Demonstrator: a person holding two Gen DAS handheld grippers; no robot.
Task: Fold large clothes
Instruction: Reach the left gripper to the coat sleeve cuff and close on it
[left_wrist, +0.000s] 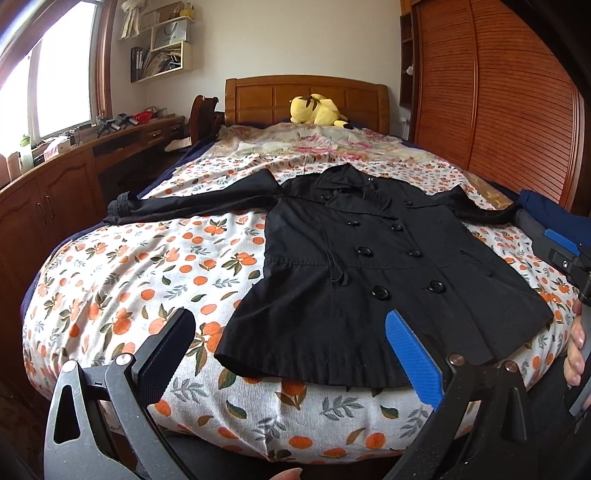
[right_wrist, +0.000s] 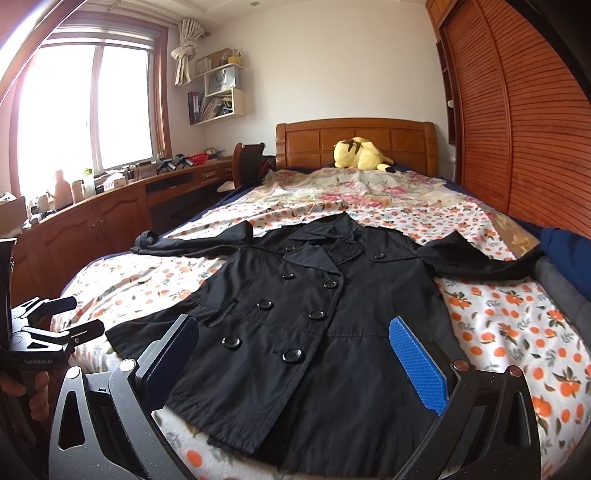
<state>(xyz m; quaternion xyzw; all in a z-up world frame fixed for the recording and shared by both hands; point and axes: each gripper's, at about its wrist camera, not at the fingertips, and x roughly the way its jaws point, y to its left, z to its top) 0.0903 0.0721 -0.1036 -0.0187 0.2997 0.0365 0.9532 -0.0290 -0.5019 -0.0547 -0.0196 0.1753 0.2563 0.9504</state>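
Both tools, left (left_wrist: 291, 354) and right (right_wrist: 295, 358), gape unladen above black coat (right_wrist: 306, 325) spread flat on bed (left_wrist: 122, 280).

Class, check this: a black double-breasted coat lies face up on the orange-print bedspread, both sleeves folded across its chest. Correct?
Not quite. The coat lies face up on the bedspread, but both sleeves are spread outward to the sides, not folded across the chest. The right wrist view shows it.

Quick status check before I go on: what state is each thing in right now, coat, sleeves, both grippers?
Black coat: flat on the bed, front up, buttoned, unfolded.
Left sleeve: stretched out sideways.
Right sleeve: stretched out sideways.
Left gripper: open, empty, at the hem.
Right gripper: open, empty, above the lower coat.
Plush toy: lying by the headboard.
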